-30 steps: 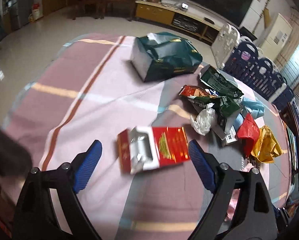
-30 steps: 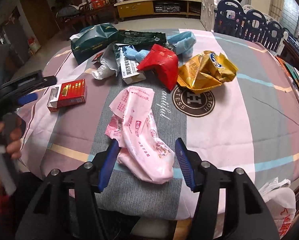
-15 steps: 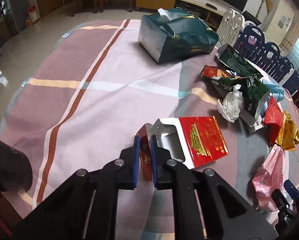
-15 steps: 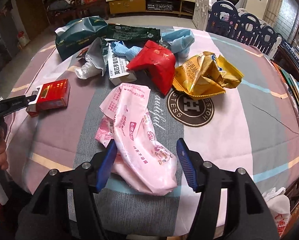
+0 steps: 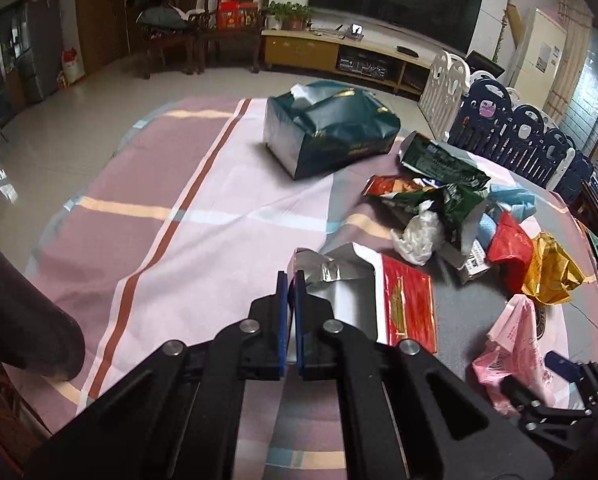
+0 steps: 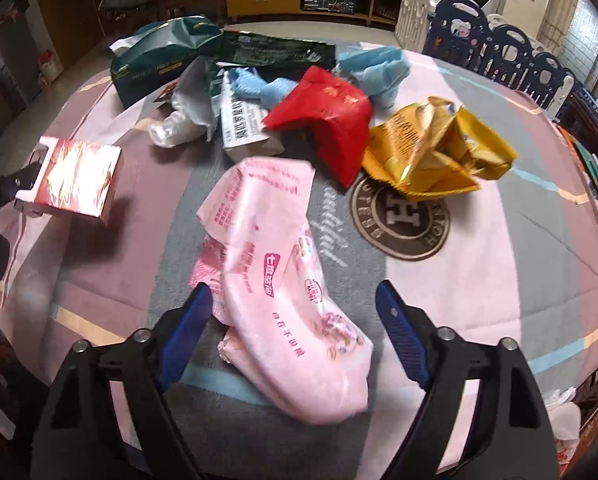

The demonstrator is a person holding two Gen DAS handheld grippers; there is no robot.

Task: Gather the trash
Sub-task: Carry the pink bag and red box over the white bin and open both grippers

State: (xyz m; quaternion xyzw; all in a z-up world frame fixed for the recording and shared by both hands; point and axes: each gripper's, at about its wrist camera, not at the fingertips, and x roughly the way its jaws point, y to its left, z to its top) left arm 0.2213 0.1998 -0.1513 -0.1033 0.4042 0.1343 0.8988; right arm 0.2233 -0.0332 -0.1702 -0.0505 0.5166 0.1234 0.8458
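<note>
The left gripper [image 5: 292, 280] is clamped on the open flap end of the one red cigarette carton [image 5: 407, 304], whose long axis runs away from the pads toward the trash heap, its red face up and its far end clear of the tablecloth [image 5: 203, 216] in the right wrist view. The right gripper [image 6: 295, 300] straddles one pink plastic wrapper [image 6: 275, 264], jaws opening without pressing it; the wrapper lies lengthwise between them, pointing toward the heap. Beyond lie one red bag [image 6: 331, 120], one yellow bag [image 6: 431, 148] and one dark green box [image 5: 331, 128].
</note>
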